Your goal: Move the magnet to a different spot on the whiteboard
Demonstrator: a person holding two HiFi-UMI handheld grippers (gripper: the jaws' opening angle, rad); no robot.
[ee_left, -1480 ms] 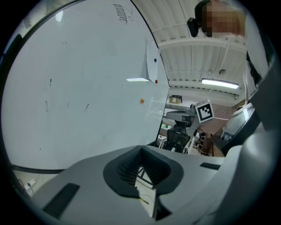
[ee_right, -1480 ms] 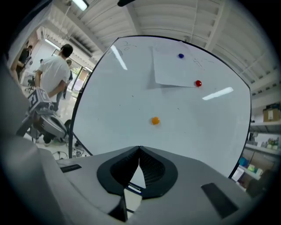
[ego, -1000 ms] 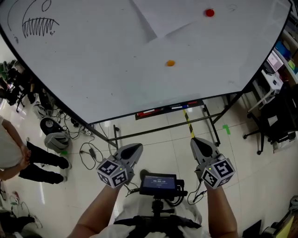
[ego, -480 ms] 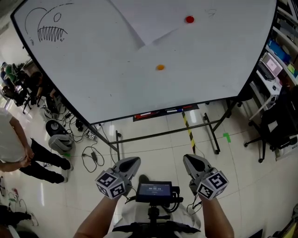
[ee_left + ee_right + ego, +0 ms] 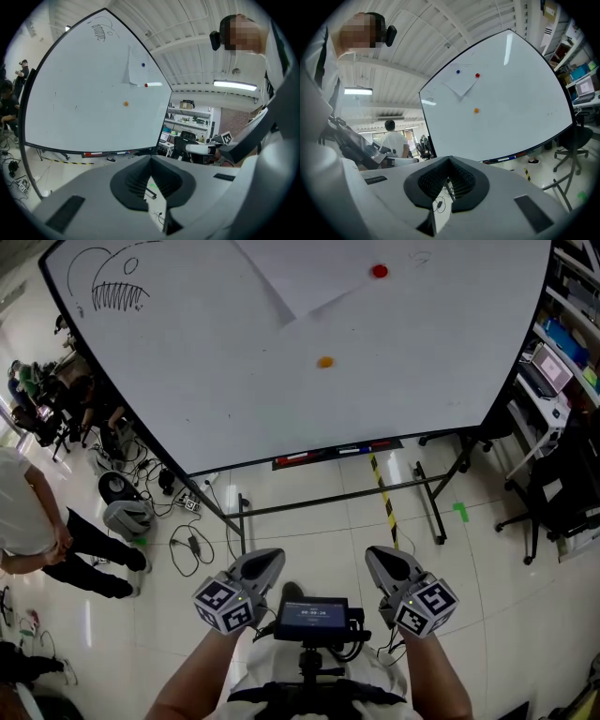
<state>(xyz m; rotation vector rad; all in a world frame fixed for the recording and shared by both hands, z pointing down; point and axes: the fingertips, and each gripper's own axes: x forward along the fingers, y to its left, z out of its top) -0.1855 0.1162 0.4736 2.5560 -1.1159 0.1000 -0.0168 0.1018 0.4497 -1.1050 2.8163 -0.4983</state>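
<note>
The whiteboard (image 5: 225,381) stands well ahead of me, with an orange magnet (image 5: 324,362) near its middle. A red magnet (image 5: 379,271) sits higher up beside a pinned paper sheet (image 5: 300,273). In the left gripper view the orange magnet (image 5: 125,103) lies far beyond the jaws, and likewise the orange magnet (image 5: 476,110) in the right gripper view. My left gripper (image 5: 266,562) and right gripper (image 5: 381,559) hang low in front of my body, far from the board. Both are shut and hold nothing.
A person in a white shirt (image 5: 28,521) stands at the left by floor cables and a round device (image 5: 122,517). The board's stand legs (image 5: 417,488) and marker tray (image 5: 333,454) are ahead. A chair and shelves (image 5: 558,465) fill the right. A small screen (image 5: 314,615) sits between my grippers.
Both grippers have dropped lower in the head view and drawn closer together. The board now looks farther off, with more of its left drawing showing. Both stay shut.
</note>
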